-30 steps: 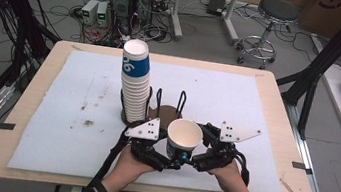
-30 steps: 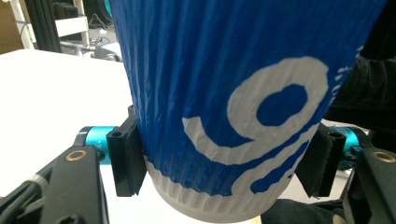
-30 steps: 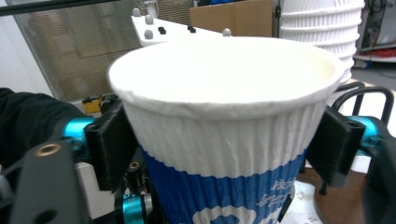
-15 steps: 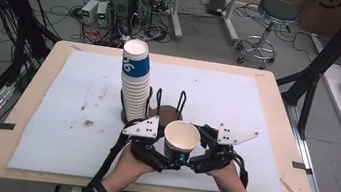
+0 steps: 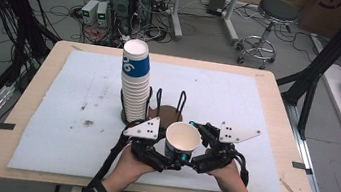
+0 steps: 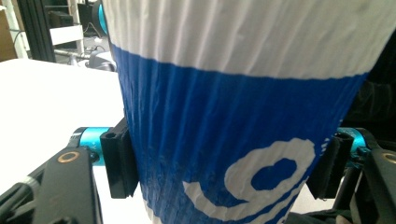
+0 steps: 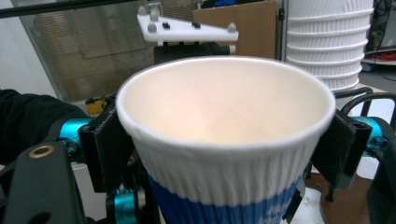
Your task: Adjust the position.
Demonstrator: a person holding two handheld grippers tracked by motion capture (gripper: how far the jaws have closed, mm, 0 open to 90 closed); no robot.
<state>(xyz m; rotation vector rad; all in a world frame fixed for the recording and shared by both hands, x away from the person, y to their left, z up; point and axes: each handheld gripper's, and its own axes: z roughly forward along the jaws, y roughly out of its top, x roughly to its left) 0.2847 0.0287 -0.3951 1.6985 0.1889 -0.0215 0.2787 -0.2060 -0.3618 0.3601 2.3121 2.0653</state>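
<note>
A white paper cup with a blue band (image 5: 182, 139) is held upright just above the table's front middle, its mouth open and empty. My left gripper (image 5: 165, 160) is shut on its lower blue part (image 6: 224, 140), a black pad (image 6: 119, 163) pressed to each side. From the other side, my right gripper (image 5: 199, 155) is shut on the same cup (image 7: 224, 140) just under the rim, with its pads (image 7: 105, 149) against the ribbed wall. A tall stack of matching cups (image 5: 134, 86) stands behind and to the left.
A round brown cup rack with black wire loops (image 5: 169, 111) stands right behind the held cup, and the stack sits at its left side. A white mat (image 5: 257, 108) covers the wooden table. Cables, a stool (image 5: 271, 11) and equipment lie on the floor beyond.
The cup and both grippers have edged slightly toward the table's front edge. Both grips are the same as before.
</note>
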